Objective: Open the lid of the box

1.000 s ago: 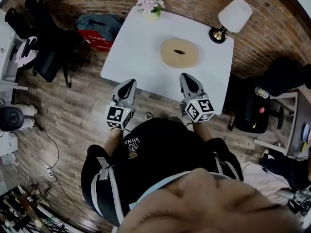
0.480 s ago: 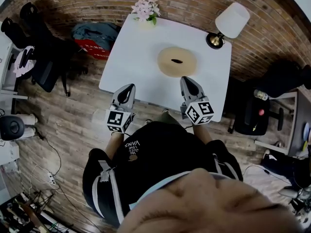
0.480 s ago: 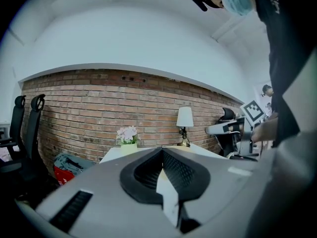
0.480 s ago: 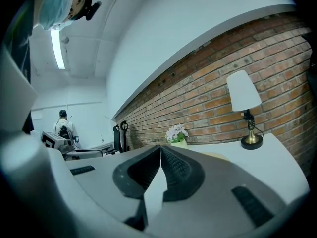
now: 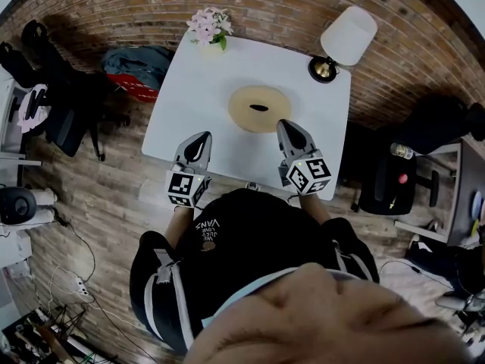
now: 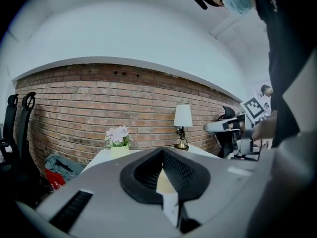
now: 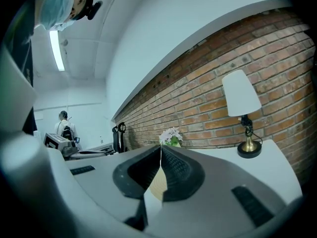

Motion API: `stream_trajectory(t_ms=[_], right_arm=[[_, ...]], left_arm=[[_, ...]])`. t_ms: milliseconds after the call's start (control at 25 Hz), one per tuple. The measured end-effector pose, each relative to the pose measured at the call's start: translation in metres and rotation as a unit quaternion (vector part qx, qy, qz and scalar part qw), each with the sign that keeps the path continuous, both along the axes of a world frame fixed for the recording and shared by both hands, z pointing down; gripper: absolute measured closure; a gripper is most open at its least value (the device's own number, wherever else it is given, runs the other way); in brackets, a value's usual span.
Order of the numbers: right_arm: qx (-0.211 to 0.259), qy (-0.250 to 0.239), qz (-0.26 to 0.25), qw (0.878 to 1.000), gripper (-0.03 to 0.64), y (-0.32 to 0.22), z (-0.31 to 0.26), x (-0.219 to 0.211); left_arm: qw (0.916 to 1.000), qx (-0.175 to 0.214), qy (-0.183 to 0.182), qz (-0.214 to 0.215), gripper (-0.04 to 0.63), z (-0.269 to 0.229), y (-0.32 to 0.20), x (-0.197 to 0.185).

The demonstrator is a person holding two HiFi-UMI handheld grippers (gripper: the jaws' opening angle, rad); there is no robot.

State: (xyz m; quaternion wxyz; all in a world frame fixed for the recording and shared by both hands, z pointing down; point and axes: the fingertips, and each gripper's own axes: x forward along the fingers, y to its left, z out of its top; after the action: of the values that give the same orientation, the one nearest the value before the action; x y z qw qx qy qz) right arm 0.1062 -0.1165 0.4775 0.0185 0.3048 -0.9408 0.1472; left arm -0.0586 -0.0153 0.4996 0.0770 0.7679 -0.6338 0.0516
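A round tan box (image 5: 250, 101) with a dark slot in its lid lies in the middle of the white table (image 5: 189, 89). My left gripper (image 5: 201, 137) is shut and empty over the table's near edge, left of the box. My right gripper (image 5: 285, 123) is also shut and empty, its tip at the box's near right rim; contact cannot be told. In the left gripper view the shut jaws of the left gripper (image 6: 162, 151) hide most of the box (image 6: 164, 183). In the right gripper view, behind the shut right gripper (image 7: 160, 148), only a tan sliver of the box (image 7: 158, 185) shows.
A pot of pink flowers (image 5: 209, 27) stands at the table's far left corner and a lamp (image 5: 342, 38) at the far right. A brick wall runs behind. Office chairs (image 5: 57, 89) and a red bag (image 5: 132, 86) lie to the left, another chair (image 5: 386, 180) to the right.
The table and box have drawn nearer and shifted left in the head view. Both shut grippers now reach over the table's near edge, the right one up to the box.
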Motion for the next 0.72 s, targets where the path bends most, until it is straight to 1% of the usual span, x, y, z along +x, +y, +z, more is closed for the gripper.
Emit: stream_trajectory(t_ms=[200,320,560,720], right_arm=[[-0.003,0.004,-0.008,1.000,0.614,-0.011,0.006,0.011],[-0.007,0.005,-0.002,1.000,0.613,-0.013,0.009,0.015],[-0.014,0.009,0.022,1.000,0.614,-0.018,0.013,0.012],[-0.019,0.008,0.049,0.999,0.614,-0.020,0.014,0.005]], left_arm=[[1.0000,-0.004,0.000,0.002,0.586,0.006,-0.018,0.015],[0.9999,-0.010,-0.001,0.009,0.586,0.010,-0.025,0.016],[0.9988,-0.026,-0.002,0.043,0.586,0.023,-0.050,0.006],[0.9962,-0.033,-0.010,0.081,0.586,0.026,-0.066,-0.003]])
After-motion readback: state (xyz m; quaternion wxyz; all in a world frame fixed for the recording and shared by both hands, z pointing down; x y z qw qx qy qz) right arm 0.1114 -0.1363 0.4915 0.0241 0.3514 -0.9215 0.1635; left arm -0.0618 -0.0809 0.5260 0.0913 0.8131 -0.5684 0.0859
